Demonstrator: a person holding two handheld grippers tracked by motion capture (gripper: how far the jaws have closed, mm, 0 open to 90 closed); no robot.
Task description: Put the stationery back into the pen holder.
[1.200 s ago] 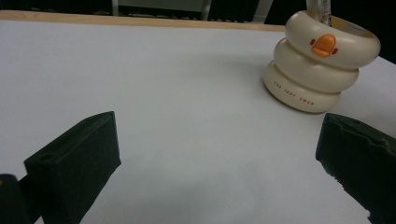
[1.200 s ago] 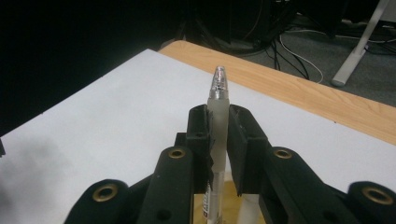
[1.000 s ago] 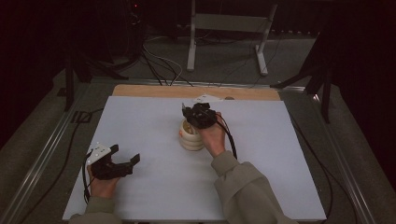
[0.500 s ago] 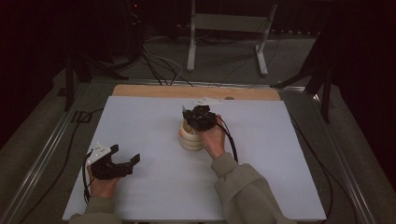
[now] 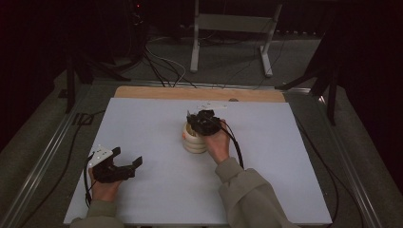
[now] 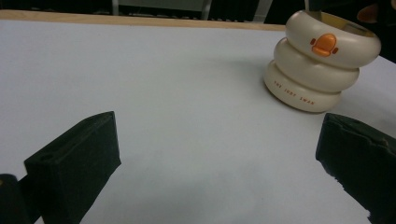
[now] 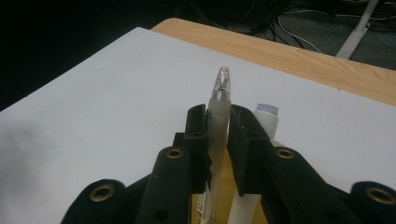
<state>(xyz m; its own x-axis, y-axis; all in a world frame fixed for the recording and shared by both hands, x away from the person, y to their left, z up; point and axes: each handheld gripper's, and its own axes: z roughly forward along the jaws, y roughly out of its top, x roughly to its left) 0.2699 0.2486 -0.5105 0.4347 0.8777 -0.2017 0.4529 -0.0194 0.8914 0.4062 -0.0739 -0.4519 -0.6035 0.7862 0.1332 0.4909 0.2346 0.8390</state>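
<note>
So the pen [image 7: 219, 105] is pinched between the right gripper [image 7: 218, 133] jaws, a translucent barrel with a clear tip poking up past the black pads, and both pads are pressed right against its sides. A second pen [image 7: 266, 116] with a pale blue cap sits just beside it, touching the outside of one jaw. Both stand in the holder [image 6: 322, 65], a cream thing that looks like three stacked rings with a little orange duck bill on the top one and small lettering on the bottom ring. It sits upright around the middle of the white tabletop [image 5: 142, 128], and the right gripper [image 5: 205, 121] hovers directly over its mouth. The left gripper [image 5: 116, 164] rests near the front left corner, well apart from the holder, jaws spread wide with nothing but bare tabletop between them.
</note>
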